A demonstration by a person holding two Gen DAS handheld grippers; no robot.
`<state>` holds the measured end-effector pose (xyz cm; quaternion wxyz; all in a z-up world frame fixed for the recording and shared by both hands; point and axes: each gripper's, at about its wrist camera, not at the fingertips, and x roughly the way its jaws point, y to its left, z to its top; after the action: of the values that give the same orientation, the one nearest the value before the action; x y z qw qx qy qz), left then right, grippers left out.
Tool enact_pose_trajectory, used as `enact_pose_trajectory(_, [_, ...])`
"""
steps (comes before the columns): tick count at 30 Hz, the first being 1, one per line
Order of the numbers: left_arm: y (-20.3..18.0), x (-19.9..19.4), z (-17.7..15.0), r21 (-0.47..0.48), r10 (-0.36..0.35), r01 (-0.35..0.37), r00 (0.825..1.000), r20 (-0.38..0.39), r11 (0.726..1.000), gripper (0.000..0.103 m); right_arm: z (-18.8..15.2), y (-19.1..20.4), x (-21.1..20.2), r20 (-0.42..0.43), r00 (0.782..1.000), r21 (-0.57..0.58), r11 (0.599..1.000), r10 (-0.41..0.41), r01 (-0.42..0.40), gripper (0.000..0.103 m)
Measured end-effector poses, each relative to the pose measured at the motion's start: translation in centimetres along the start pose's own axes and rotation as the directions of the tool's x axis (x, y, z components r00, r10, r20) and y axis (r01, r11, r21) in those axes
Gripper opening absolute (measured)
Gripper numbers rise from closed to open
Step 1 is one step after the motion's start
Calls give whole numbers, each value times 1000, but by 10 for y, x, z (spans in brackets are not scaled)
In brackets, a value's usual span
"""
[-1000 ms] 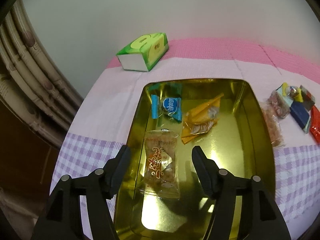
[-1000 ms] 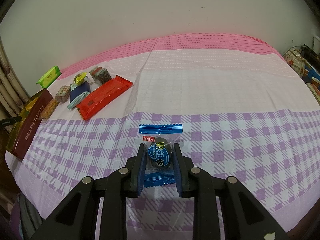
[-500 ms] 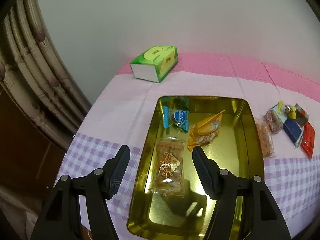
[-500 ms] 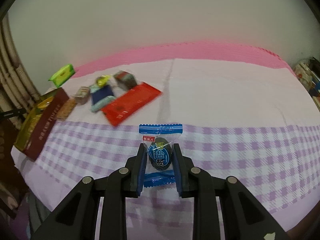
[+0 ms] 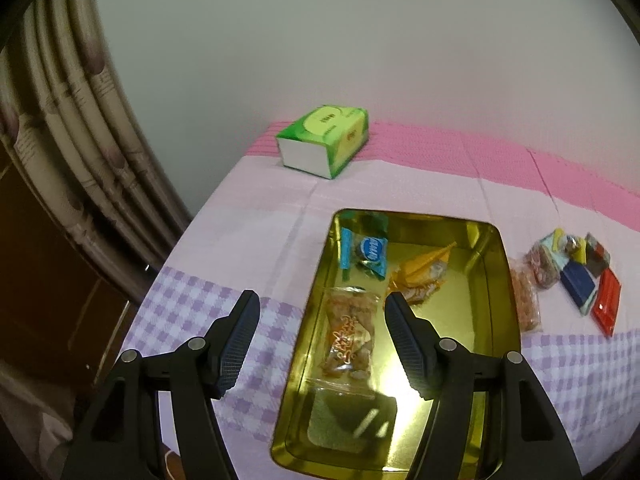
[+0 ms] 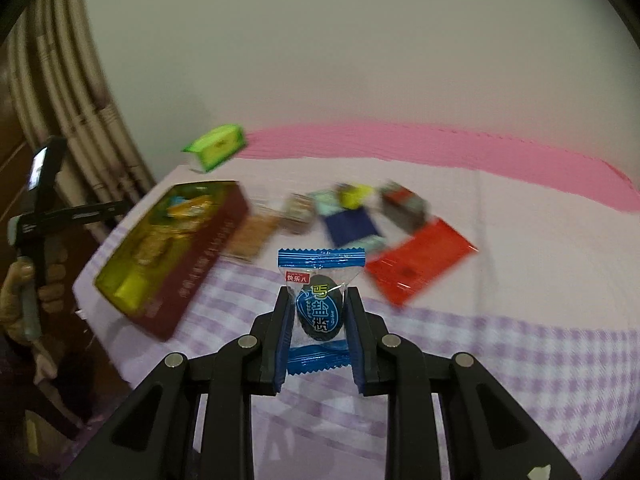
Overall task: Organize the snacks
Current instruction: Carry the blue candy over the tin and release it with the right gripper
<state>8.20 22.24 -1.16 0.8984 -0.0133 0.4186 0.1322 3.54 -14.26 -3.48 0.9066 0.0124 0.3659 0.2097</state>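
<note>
My right gripper (image 6: 319, 303) is shut on a blue-wrapped plum candy (image 6: 320, 312), held above the checked cloth. The gold tin (image 5: 496, 304) lies open below my left gripper (image 5: 320, 308), which is open and empty above its near left rim. The tin holds a blue candy (image 5: 366, 250), an orange packet (image 5: 420, 276) and a clear cracker packet (image 5: 348, 332). In the right wrist view the tin (image 6: 212, 248) shows its dark red side, to the left of the held candy.
Loose snacks lie right of the tin: a red packet (image 6: 420, 264), a dark blue packet (image 6: 352, 224), small wrapped sweets (image 5: 576, 248) and a biscuit packet (image 5: 526, 306). A green tissue box (image 5: 324, 140) sits at the back left corner. The table edge and a curtain (image 5: 80, 152) are to the left.
My left gripper has pulled up and back from the tin, still open. My right gripper has swung left with the candy, bringing the tin and loose snacks closer.
</note>
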Motion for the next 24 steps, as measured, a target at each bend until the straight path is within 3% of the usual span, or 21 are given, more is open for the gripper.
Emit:
enact_pose_trajectory(5, [23,1,4,-82,37,-37,999,-8,996,69,21,45,13,1,997,-65,995,81,-80,23])
enact_pose_trajectory(12, [40,4,5,-123,96,-97,995,-17,988,70,46,107,48,-37,981,-136,972,190,-193,23])
enact_pose_trajectory(19, [36,-1,5,-99,147,-144,989,21,985,74,59,161,98,-126,957,-179,942,263,-282,23])
enact_pose_trajectory(24, [33,-4,5,-78,183,-179,982,44,981,79,58,178,136,-195,943,-163,939,271,-303,23])
